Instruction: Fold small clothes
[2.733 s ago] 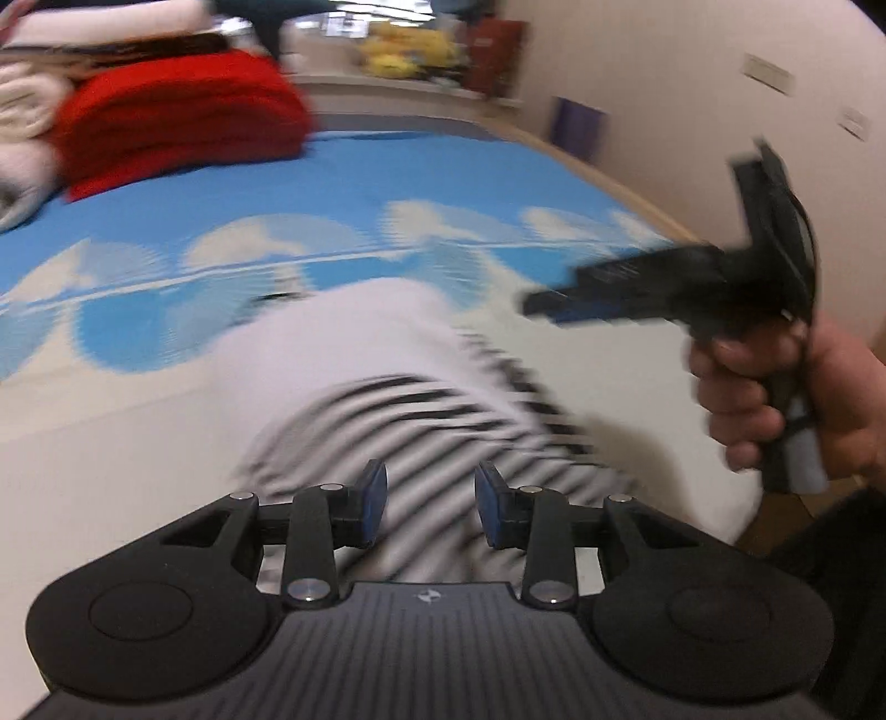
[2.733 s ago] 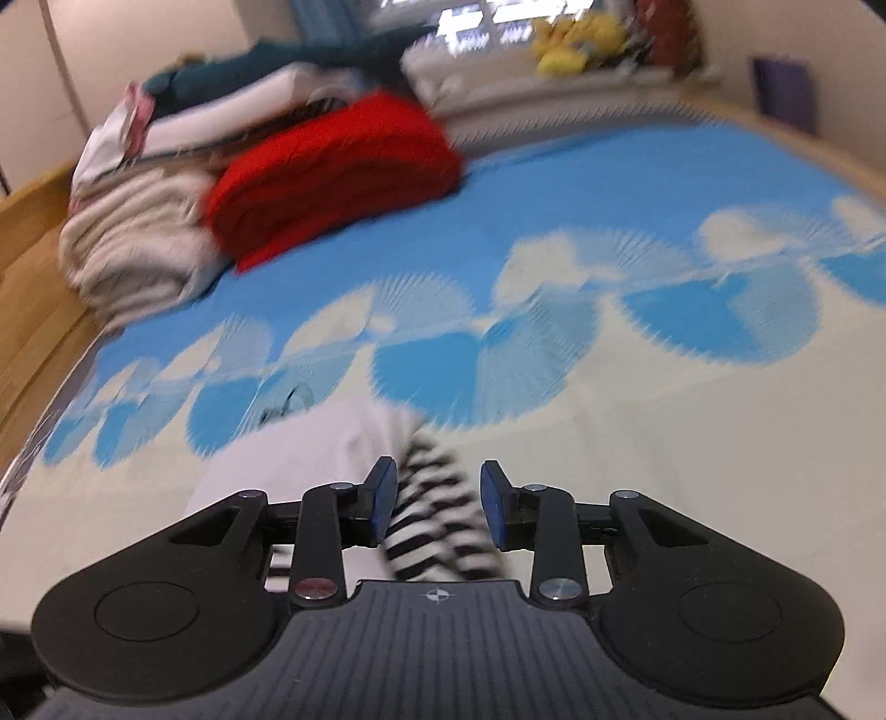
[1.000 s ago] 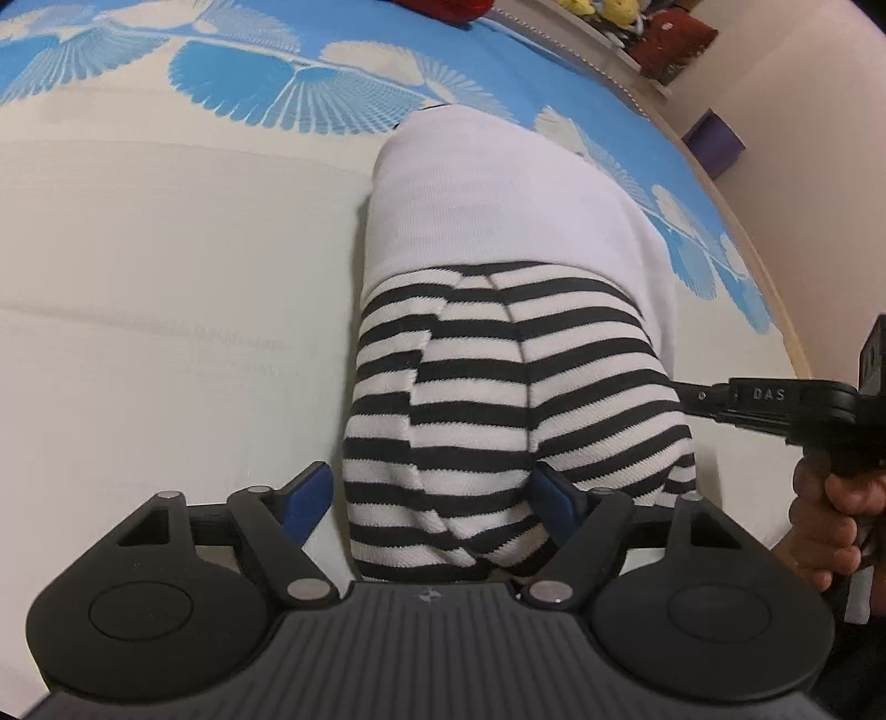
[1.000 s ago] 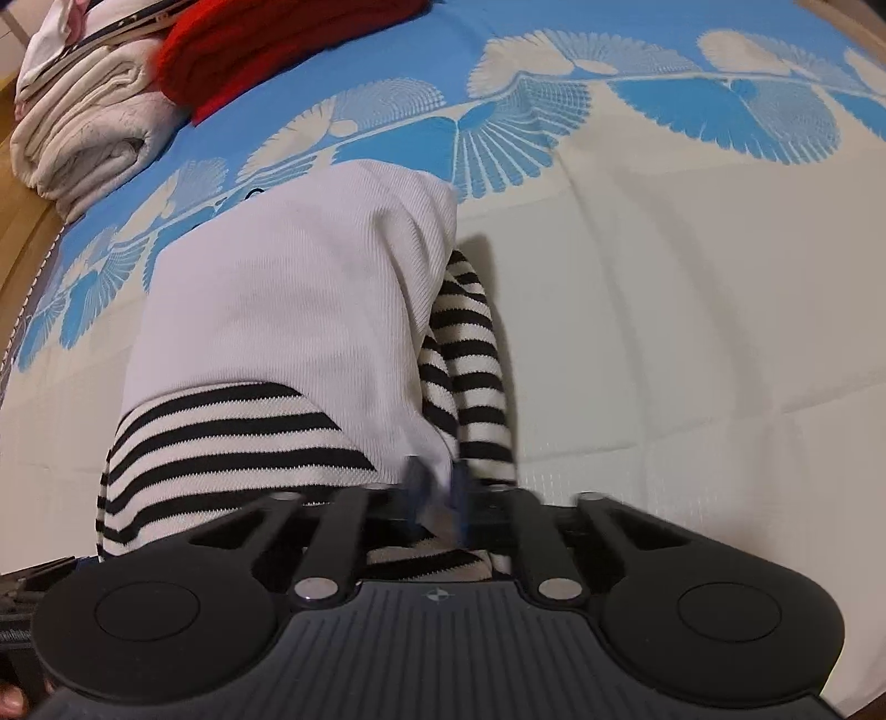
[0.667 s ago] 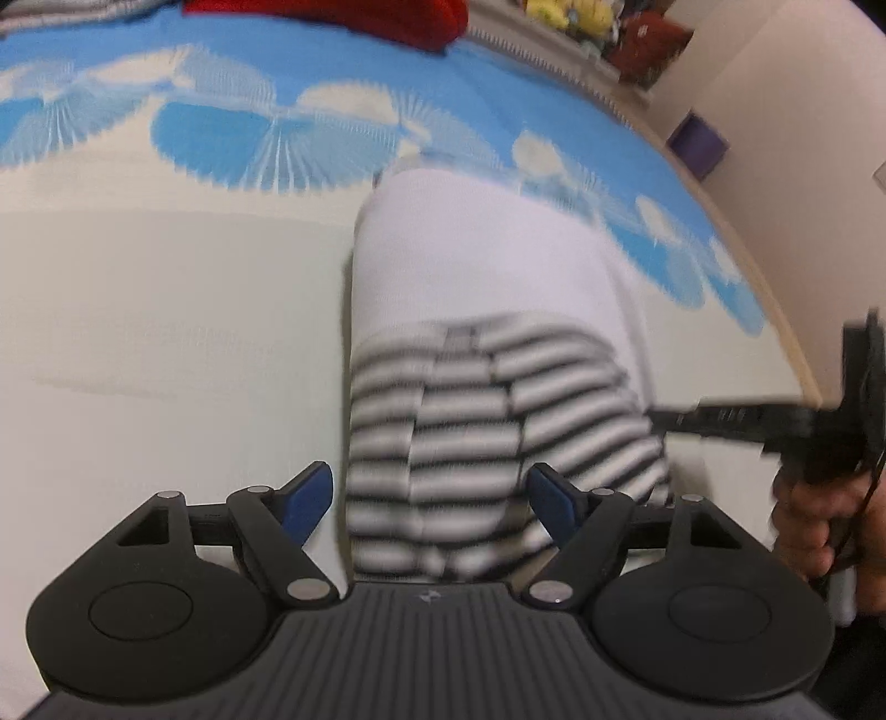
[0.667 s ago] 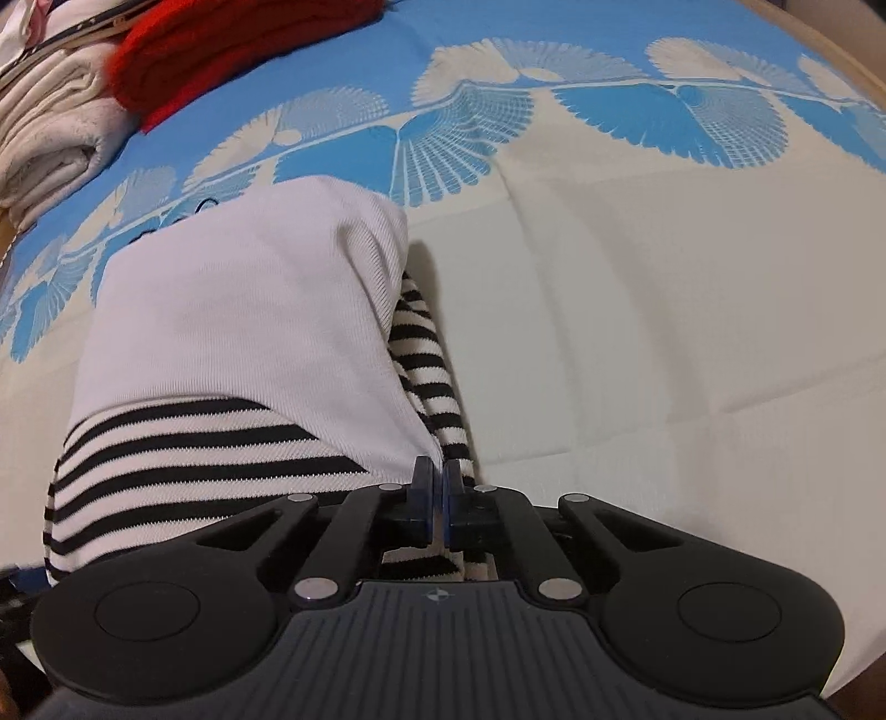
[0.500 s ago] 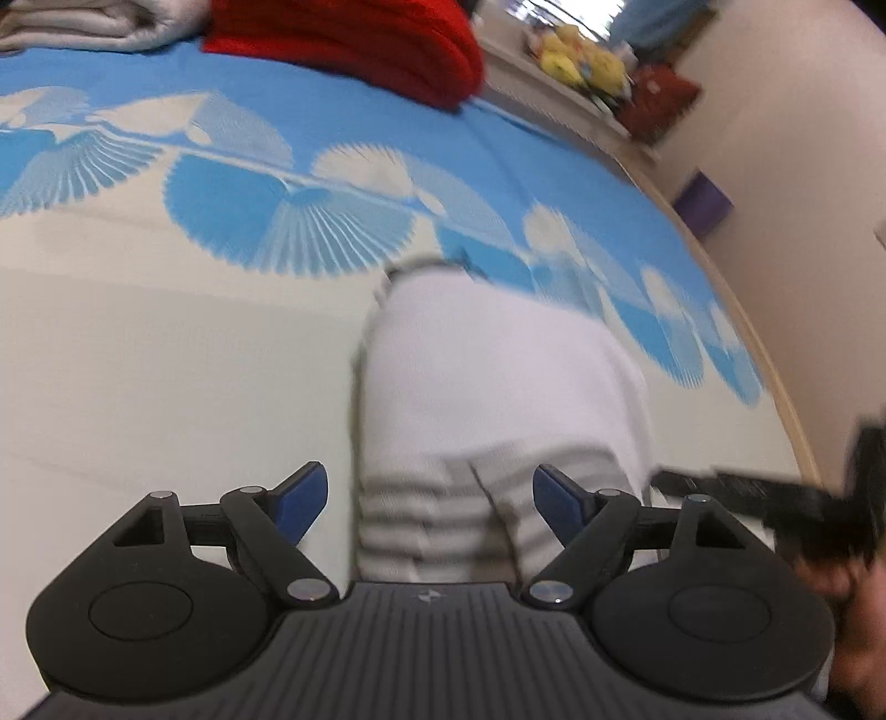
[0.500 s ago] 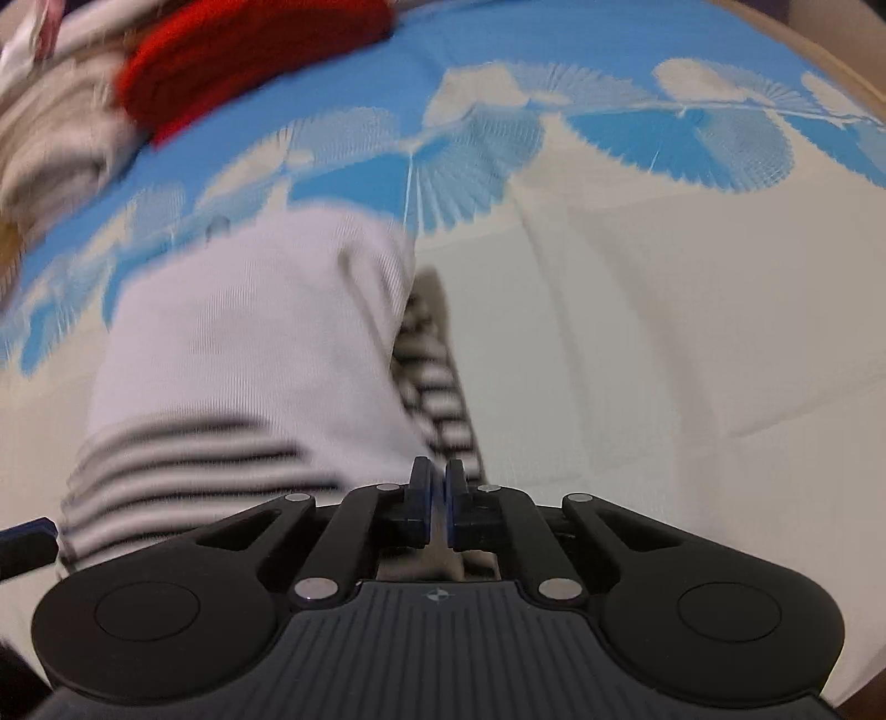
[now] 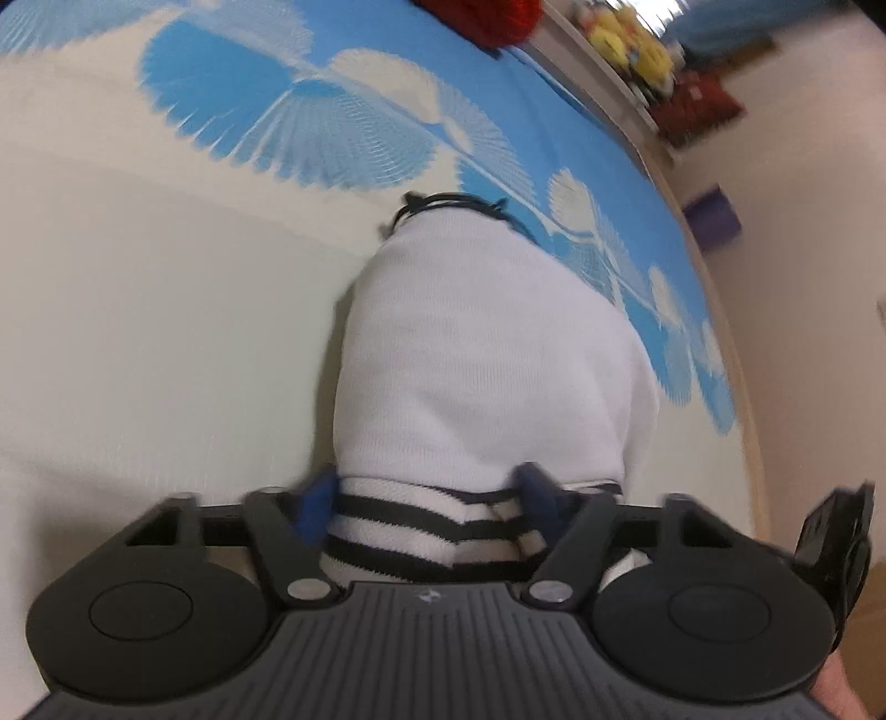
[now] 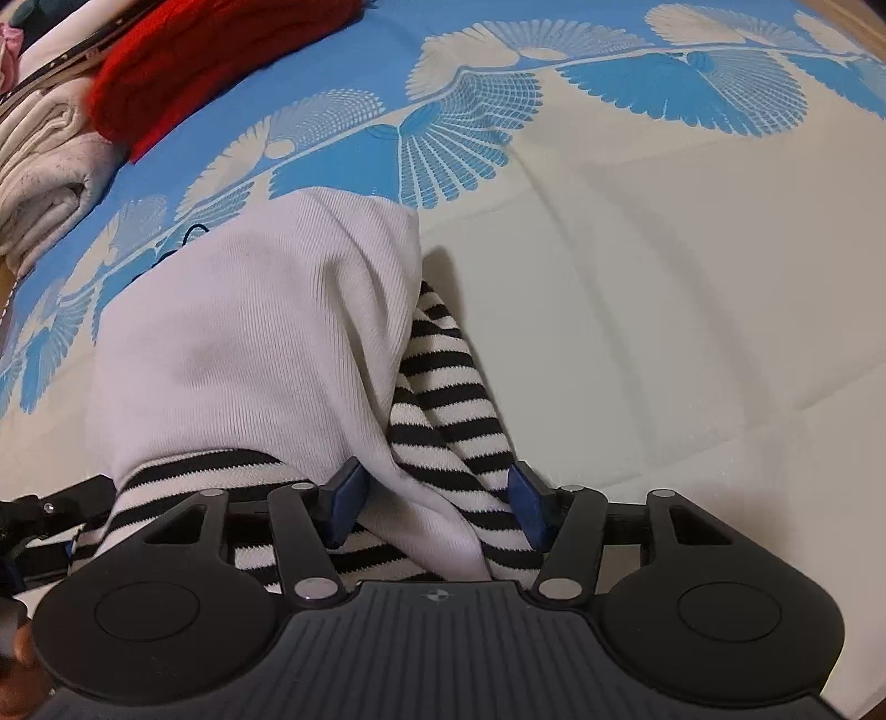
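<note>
The garment's striped near edge is hidden under the hand-held gripper bodies; motion blur smears the toys on the far shelf.

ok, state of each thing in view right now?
White knit garment with black-striped sleeves: folded, lying on the bed.
Left claw: closing, striped edge between its pads.
Right claw: opening, fabric between its pads.
Red knit: folded.
Cream towel: folded.

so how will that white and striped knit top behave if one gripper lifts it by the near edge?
Probably floppy: the white and striped top already sags in soft folds on the bed cover. Likely light, being small ribbed knit. The folded-over layers may slide apart, since the striped sleeve lies loose underneath.
</note>
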The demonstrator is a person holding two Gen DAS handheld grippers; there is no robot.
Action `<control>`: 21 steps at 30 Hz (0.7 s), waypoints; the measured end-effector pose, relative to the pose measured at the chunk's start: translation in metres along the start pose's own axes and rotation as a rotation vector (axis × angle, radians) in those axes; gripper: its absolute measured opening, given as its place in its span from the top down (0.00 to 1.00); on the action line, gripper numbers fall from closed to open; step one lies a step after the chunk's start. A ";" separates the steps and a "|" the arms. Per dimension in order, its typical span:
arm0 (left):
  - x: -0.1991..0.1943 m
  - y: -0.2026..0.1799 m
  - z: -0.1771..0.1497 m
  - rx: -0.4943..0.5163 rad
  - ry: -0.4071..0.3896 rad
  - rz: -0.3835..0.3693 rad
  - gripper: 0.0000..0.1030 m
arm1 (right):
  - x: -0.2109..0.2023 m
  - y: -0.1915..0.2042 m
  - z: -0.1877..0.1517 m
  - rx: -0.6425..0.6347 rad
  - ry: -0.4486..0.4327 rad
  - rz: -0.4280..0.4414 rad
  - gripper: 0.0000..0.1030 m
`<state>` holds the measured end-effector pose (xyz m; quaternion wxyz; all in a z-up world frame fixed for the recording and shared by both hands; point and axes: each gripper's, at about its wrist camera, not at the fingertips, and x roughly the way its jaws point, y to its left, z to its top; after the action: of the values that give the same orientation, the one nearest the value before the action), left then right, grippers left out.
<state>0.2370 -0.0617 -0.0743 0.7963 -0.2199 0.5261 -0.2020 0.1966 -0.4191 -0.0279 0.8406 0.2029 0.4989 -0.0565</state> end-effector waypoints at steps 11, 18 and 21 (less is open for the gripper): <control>-0.074 0.016 0.070 0.169 -0.128 0.114 0.60 | 0.002 0.068 0.024 -0.020 -0.150 0.139 0.96; -0.115 0.084 0.080 0.035 -0.134 0.195 0.51 | 0.021 0.133 0.027 -0.129 -0.152 0.152 0.96; -0.110 0.083 0.061 0.097 -0.070 0.148 0.44 | 0.026 0.140 0.029 -0.144 -0.156 0.093 0.96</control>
<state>0.2610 0.0757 -0.0173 0.8367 -0.1483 0.5023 -0.1601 0.2742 -0.3005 0.0015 0.8911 0.1598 0.4247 0.0031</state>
